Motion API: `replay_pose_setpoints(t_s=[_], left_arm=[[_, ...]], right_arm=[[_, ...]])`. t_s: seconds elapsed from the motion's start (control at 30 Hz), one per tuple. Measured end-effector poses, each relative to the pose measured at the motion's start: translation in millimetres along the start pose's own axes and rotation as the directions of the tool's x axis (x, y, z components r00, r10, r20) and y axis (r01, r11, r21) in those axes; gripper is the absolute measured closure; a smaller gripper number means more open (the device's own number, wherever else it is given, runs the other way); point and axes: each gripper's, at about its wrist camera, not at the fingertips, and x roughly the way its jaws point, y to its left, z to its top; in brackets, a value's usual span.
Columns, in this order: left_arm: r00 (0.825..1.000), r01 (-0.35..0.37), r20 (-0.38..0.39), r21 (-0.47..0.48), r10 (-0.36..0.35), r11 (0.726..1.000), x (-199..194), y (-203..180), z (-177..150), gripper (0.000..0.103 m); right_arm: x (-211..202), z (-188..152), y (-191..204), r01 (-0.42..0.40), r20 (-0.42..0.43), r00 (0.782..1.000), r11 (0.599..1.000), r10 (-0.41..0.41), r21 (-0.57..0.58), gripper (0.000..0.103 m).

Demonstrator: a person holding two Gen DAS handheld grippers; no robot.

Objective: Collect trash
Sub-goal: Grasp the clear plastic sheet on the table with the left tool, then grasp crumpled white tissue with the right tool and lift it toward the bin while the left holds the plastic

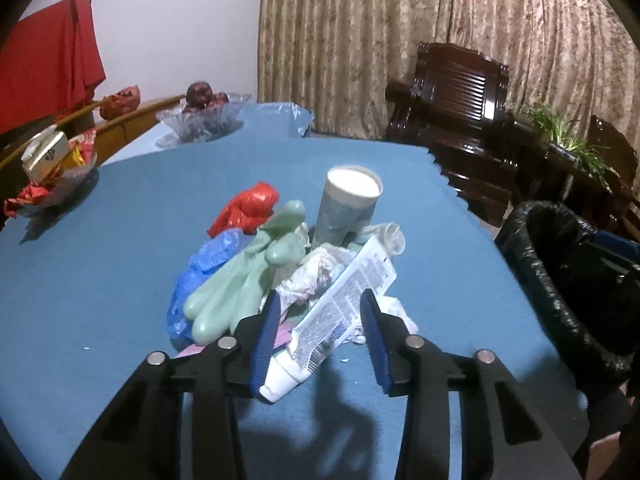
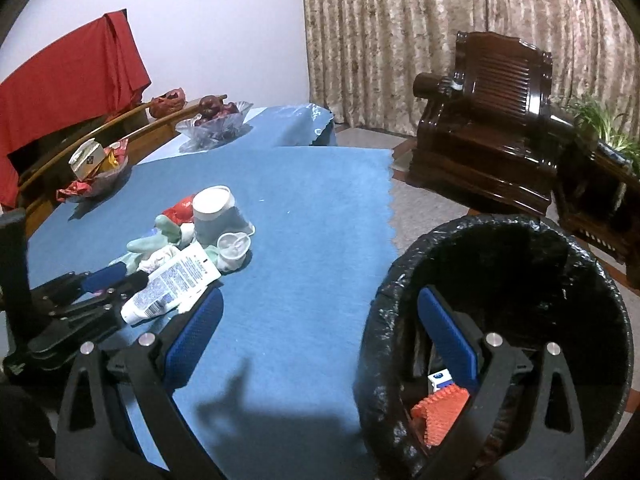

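A pile of trash lies on the blue tablecloth: a white squeeze tube, pale green rubber gloves, a blue plastic bag, a red wrapper, crumpled tissue and an upturned paper cup. My left gripper is open with its fingers on either side of the tube; it also shows in the right wrist view. My right gripper is open and empty, between the table edge and the black-lined bin. The tube and cup show there too.
The bin stands right of the table and holds an orange item and a small box. Glass bowls of fruit and snacks sit at the far left. A dark wooden chair and a plant stand beyond.
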Motion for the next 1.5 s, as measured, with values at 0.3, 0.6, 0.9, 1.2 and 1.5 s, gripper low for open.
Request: replay_pose_setpoints(t_s=[0.3, 0.6, 0.9, 1.2, 1.5], left_arm=[[0.996, 0.058, -0.065, 0.006, -0.058, 0.998, 13.2, -7.1, -14.8, 0.075], [0.995, 0.033, -0.095, 0.064, -0.027, 0.997, 25.7, -23.3, -18.6, 0.076], [0.995, 0.077, -0.064, 0.013, -0.076, 0.997, 7.0, -20.7, -9.5, 0.1], [0.998, 0.061, -0.017, -0.039, -0.062, 0.997, -33.1, -3.7, -9.9, 0.101], [0.999, -0.046, -0.012, -0.1, 0.045, 0.994, -56.9, 39.7, -15.2, 0.101]], right_arm=[[9.2, -1.7, -2.9, 0.0, -0.01, 1.0, 1.0, 0.0, 0.002, 0.008], [12.2, -2.5, -12.0, 0.006, -0.013, 1.0, 1.0, -0.006, 0.014, 0.008], [11.5, -2.0, -13.1, 0.003, -0.007, 1.0, 1.0, -0.003, 0.015, 0.008], [7.0, 1.1, 7.3, -0.038, 0.006, 0.999, 0.999, 0.038, 0.001, 0.008], [15.2, 6.5, 52.4, -0.111, 0.013, 0.994, 0.993, 0.111, -0.033, 0.008]])
